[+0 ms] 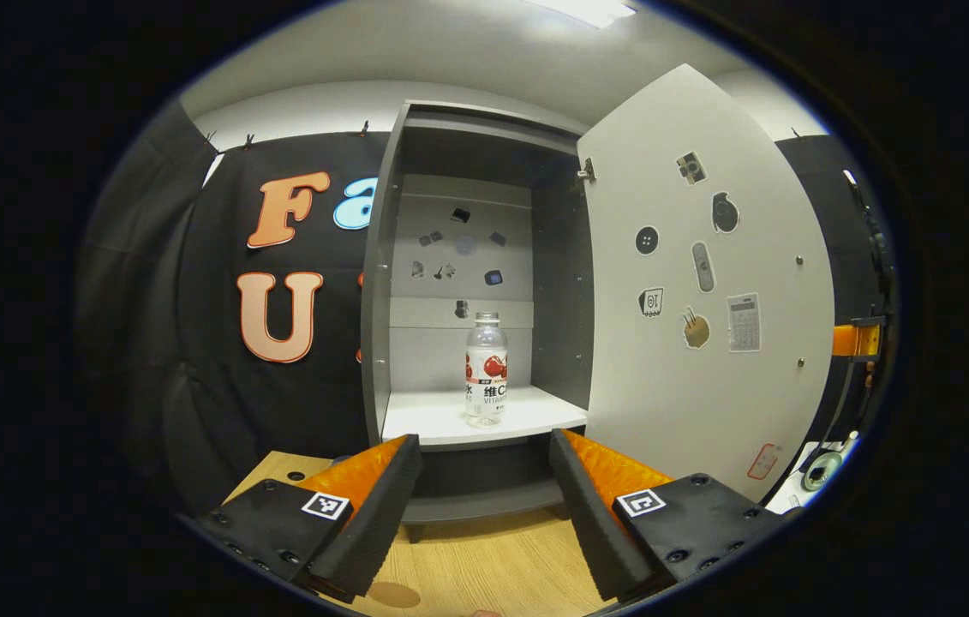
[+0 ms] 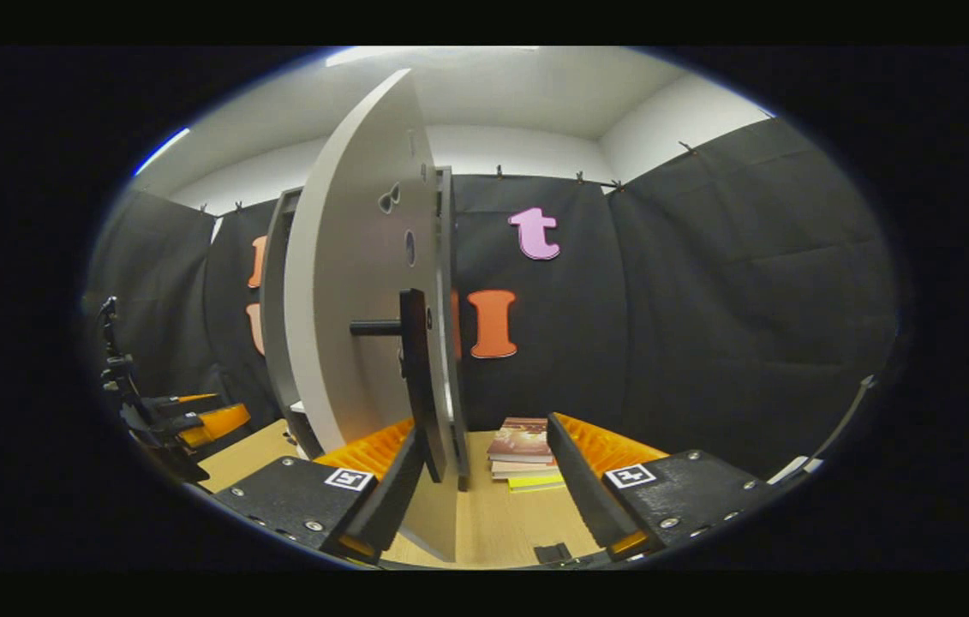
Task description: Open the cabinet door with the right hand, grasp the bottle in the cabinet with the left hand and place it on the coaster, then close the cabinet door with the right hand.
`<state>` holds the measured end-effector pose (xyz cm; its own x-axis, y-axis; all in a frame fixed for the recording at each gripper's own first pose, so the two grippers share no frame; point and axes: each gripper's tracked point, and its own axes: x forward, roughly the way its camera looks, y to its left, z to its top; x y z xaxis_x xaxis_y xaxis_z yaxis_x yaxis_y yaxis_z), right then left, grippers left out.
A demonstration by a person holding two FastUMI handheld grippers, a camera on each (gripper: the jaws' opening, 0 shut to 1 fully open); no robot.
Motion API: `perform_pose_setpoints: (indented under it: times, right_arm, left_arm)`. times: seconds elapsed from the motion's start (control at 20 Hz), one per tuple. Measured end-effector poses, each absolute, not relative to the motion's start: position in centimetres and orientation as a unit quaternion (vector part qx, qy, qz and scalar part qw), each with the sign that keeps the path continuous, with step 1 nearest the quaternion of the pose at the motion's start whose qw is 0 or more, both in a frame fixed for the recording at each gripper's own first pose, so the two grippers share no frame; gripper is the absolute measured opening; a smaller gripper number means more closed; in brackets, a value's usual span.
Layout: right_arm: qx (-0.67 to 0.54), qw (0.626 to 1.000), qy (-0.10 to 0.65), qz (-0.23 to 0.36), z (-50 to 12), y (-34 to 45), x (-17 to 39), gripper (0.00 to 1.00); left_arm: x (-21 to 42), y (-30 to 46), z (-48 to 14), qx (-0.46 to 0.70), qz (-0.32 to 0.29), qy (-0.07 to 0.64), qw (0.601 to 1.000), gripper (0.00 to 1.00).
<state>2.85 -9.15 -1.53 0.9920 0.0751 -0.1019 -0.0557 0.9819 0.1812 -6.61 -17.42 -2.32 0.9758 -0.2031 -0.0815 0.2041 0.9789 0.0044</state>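
Cabinet [image 1: 381, 283], grey, standing on a wooden table [image 1: 484, 566] against the far wall of the booth, its single compartment exposed. Cabinet door [image 1: 707, 283], swung wide to the right and carrying small stickers on its inner face; in the right gripper view the same door [image 2: 347, 283] is seen nearly edge-on, with its dark bar handle [image 2: 414, 377] projecting from the outer face.

Left gripper [image 1: 484, 480], near, centred before the opening, jaws spread wide and holding nothing. Right gripper [image 2: 484, 471], jaws likewise wide apart and gripping nothing; the door edge and handle lie between its fingers, nearer the left one, and whether they touch it cannot be told. The left gripper also appears at the far left of the right gripper view [image 2: 201, 420].

Stack of books [image 2: 523, 450], lying on the table to the right of the door. Bottle [image 1: 485, 368], clear with a red-and-white label, upright on the white shelf [image 1: 424, 420] inside the cabinet, well apart from the left gripper and directly ahead of it. A brown disc [image 1: 392, 594] at the near table edge is probably the coaster.

Judged step: door opened, reach for the bottle pending. Risks: the unheld door may drift back into the left arm's path; a fast or off-centre approach may knock over the tall, narrow bottle; a grip on the smooth label may slip.
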Motion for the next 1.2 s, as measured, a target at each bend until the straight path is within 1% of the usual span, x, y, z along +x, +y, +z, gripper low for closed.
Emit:
perform_pose_setpoints:
  times: [0.15,0.25,0.3,0.4,0.7,0.9,1.0,1.05,1.2]
  right_arm:
    - [0.050,0.997,0.051,0.006,-1.6,-11.4,1.8,0.86]
    - [0.025,0.998,0.065,-0.008,-2.6,-12.1,0.6,0.88]
    - [0.014,0.997,0.072,-0.024,-2.8,-12.6,0.0,0.90]
    - [-0.006,0.995,0.084,-0.055,-3.3,-13.8,-1.0,0.90]
    - [0.063,0.993,0.069,-0.071,-1.9,-11.5,-4.7,0.92]
    - [0.106,0.992,0.054,-0.047,0.3,-8.7,-6.1,0.92]
    - [0.103,0.993,0.049,-0.041,1.1,-7.5,-6.5,0.92]
    - [0.099,0.993,0.047,-0.039,1.5,-6.7,-6.4,0.94]
    - [0.094,0.994,0.048,-0.024,2.0,-3.2,-5.6,0.94]
  left_arm:
    - [-6.3,-17.1,-2.2,0.005,-0.100,0.041,0.994,0.98]
    - [-6.2,-17.8,-2.3,0.008,-0.104,0.042,0.994,0.99]
    - [-6.2,-18.1,-2.3,0.008,-0.107,0.041,0.993,0.98]
    - [-6.4,-18.8,-2.2,0.009,-0.115,0.038,0.993,0.98]
    - [-6.4,-19.7,-2.0,0.001,-0.124,0.041,0.991,0.99]
    - [-5.9,-18.9,-2.2,-0.002,-0.117,0.041,0.992,0.97]
    - [-5.3,-18.2,-2.0,-0.002,-0.112,0.038,0.993,0.97]
    - [-4.9,-17.7,-1.8,-0.001,-0.110,0.036,0.993,0.97]
    - [-3.4,-16.9,-1.9,-0.010,-0.114,0.034,0.993,0.98]
